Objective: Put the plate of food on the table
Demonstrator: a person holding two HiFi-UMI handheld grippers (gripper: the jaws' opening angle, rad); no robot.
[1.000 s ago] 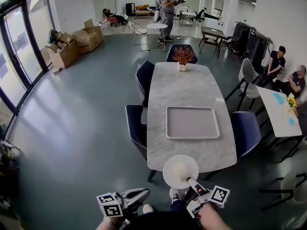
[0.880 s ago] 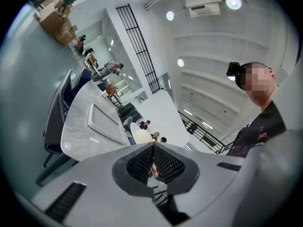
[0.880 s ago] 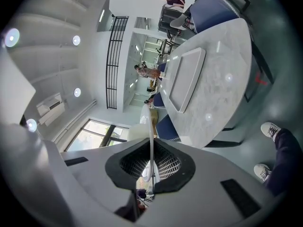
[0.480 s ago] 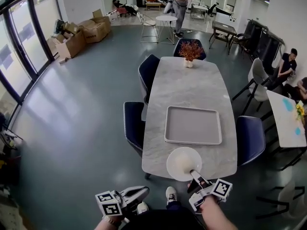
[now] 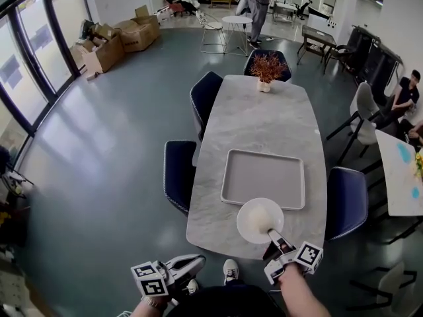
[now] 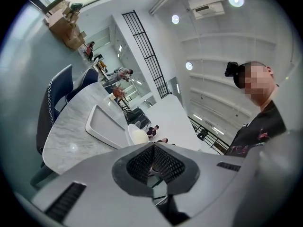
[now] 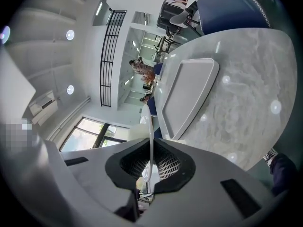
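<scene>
A white plate [image 5: 258, 220] with a pale mound of food on it hangs over the near end of the marble table [image 5: 264, 131], partly above the grey tray [image 5: 264, 177]. My right gripper [image 5: 276, 237] is shut on the plate's near rim; in the right gripper view the plate's thin edge [image 7: 151, 141] runs between the jaws. My left gripper [image 5: 188, 267] is low at the left, off the table, shut with nothing in it. The plate [image 6: 136, 136] also shows in the left gripper view.
Dark blue chairs [image 5: 178, 175] stand along both sides of the table [image 7: 246, 112]. A potted plant [image 5: 267, 70] sits at the far end. A white side table [image 5: 400, 172] is at the right, people stand and sit around the room, cardboard boxes [image 5: 119, 41] at far left.
I have stepped closer to the table. The plate in my right gripper has moved forward, from beyond the near table edge to over the tabletop and tray's near rim.
</scene>
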